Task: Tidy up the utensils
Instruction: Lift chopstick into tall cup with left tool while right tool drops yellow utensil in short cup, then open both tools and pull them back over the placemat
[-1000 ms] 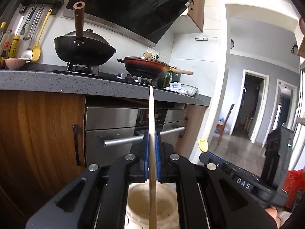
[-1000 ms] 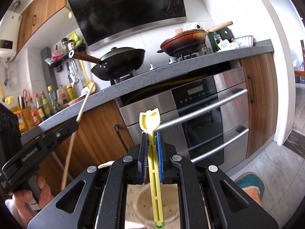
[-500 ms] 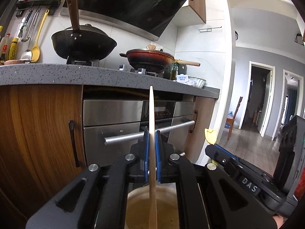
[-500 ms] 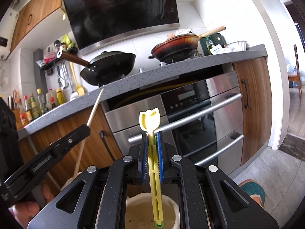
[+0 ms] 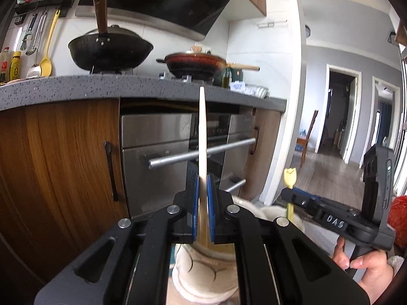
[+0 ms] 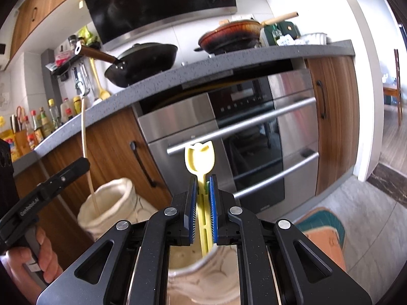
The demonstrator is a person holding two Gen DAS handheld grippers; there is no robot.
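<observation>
Left claw (image 5: 202, 190): clamped on pale wooden stick (image 5: 202, 132), long axis near upright, lower end dipping into mouth of cream ceramic holder (image 5: 203, 267) directly beneath the jaws. Right claw (image 6: 202, 198): clamped on yellow tulip-ended utensil (image 6: 201, 157), also upright, tail end at or just inside rim of second cream holder (image 6: 193, 274) straight below; depth of entry not resolvable. Each utensil above its own holder, so coming move judged to be straight down along long axis, then release; tilt could catch the rim. In right view, left holder (image 6: 112, 203) with stick (image 6: 85, 147) inside, beside and left of right claw; hands (image 5: 366, 269) on grips at frame edges. Beyond: oven (image 6: 254, 137), grey bench (image 5: 76, 89), black wok (image 5: 109, 50), red pan (image 5: 195, 62).
</observation>
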